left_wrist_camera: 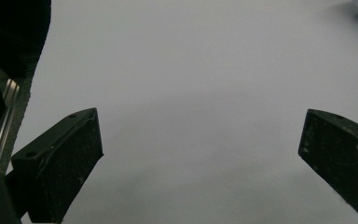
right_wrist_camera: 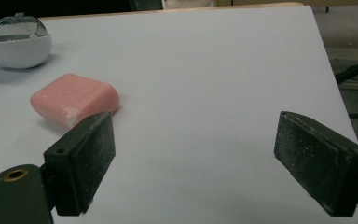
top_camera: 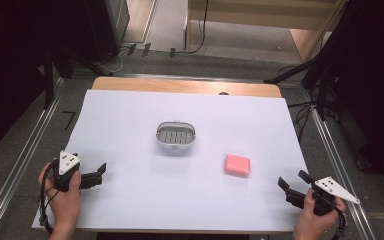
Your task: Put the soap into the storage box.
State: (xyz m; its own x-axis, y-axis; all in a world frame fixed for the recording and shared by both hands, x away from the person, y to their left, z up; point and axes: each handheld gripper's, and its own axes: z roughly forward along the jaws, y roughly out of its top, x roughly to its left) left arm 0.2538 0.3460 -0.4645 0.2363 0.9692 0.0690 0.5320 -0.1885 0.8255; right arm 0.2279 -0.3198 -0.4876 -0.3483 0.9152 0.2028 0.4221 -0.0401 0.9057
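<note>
A pink soap bar [top_camera: 237, 165] [right_wrist_camera: 73, 99] lies flat on the white sheet, right of centre. A white soap dish [top_camera: 176, 136] [right_wrist_camera: 16, 44] with a slotted grey insert stands in the middle of the sheet. My right gripper [top_camera: 293, 182] [right_wrist_camera: 193, 163] rests near the front right corner, open, with nothing between its jaws; the soap lies ahead and to its left. My left gripper [top_camera: 100, 172] [left_wrist_camera: 200, 158] sits at the front left, open over bare sheet, a hand around its body.
The white sheet [top_camera: 130, 115] covers a wooden table whose far edge [top_camera: 185, 86] shows. Metal rails [top_camera: 25, 150] run along both sides of the table. Dark stands and cables [top_camera: 320, 80] crowd the floor beyond it.
</note>
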